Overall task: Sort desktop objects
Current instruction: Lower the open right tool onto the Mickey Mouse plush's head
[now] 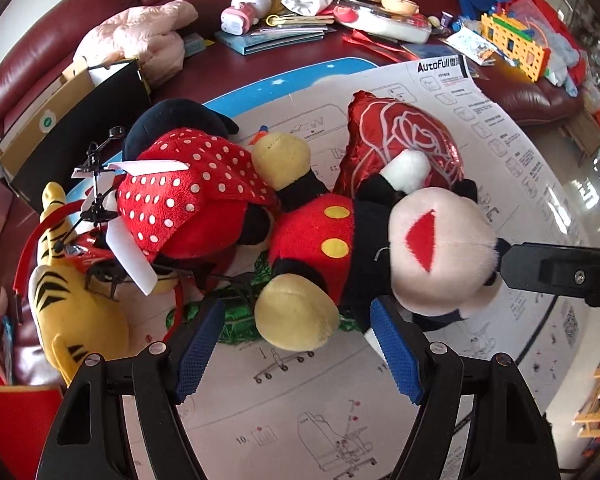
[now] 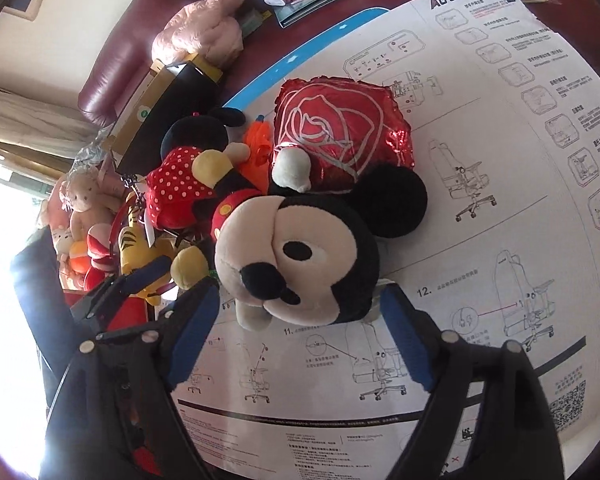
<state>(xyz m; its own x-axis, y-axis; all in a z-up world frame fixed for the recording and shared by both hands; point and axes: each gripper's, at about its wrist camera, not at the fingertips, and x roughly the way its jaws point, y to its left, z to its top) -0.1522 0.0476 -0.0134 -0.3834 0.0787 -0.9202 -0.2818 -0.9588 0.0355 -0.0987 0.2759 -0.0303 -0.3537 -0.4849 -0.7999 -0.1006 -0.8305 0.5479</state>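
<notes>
Both pairs of fingers are standing open, gripping nothing: the left gripper (image 1: 298,346) is framing the mouse plush (image 1: 340,240) at its yellow foot, the right gripper (image 2: 300,320) at its head. Beyond the fingers, toys are lying heaped on the worktop (image 2: 480,240), so sorting is looking barely begun.

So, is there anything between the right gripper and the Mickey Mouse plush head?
Nothing visible is. The right gripper stands open just in front of the Mickey Mouse plush, whose head lies on the instruction sheet. Only bare sheet shows in the gap. The rose foil balloon lies behind the head, not in the way.
</notes>
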